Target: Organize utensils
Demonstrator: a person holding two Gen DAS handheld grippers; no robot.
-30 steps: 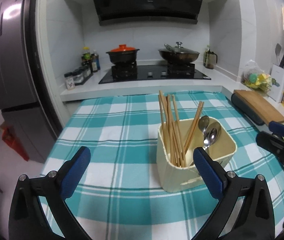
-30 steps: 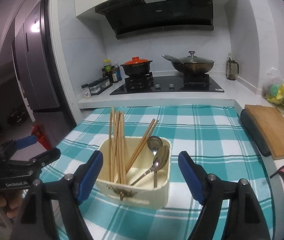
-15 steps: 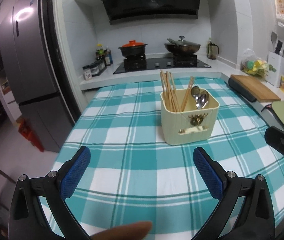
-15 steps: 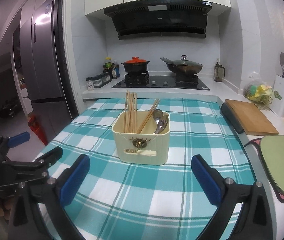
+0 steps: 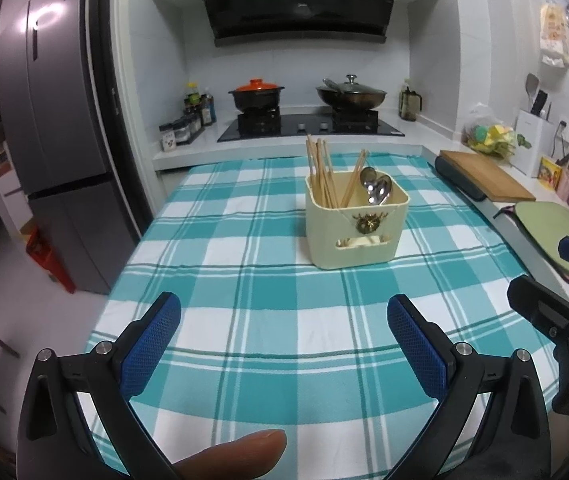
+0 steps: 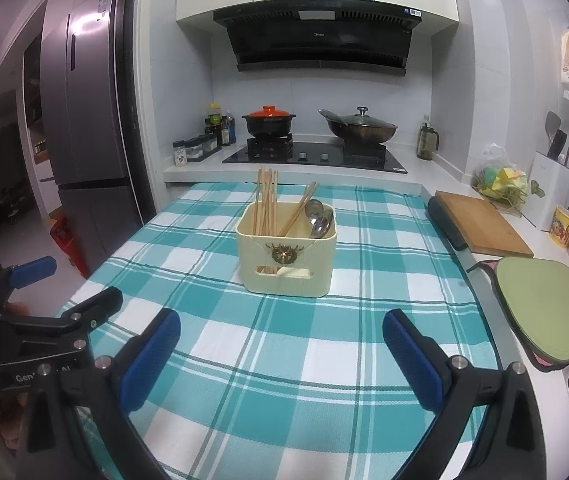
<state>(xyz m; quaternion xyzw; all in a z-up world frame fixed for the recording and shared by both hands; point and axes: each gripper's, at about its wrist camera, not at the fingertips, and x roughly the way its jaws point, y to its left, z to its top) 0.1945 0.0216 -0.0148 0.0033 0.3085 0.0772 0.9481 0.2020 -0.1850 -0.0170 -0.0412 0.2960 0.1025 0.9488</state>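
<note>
Blue-padded left claw (image 5: 283, 316) and right claw (image 6: 281, 330) wide apart, empty.

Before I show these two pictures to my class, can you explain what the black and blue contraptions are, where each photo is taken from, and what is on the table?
No robot here: a person holds one pair of hand tongs in each hand, each with a camera looking along its two blue-padded fingers. One picture looks from the left tongs, the other from the right tongs. Both are open and hold nothing. On the teal-and-white checked tablecloth stands a cream plastic utensil box holding wooden chopsticks and metal spoons. Behind is a stove with pots.
</note>
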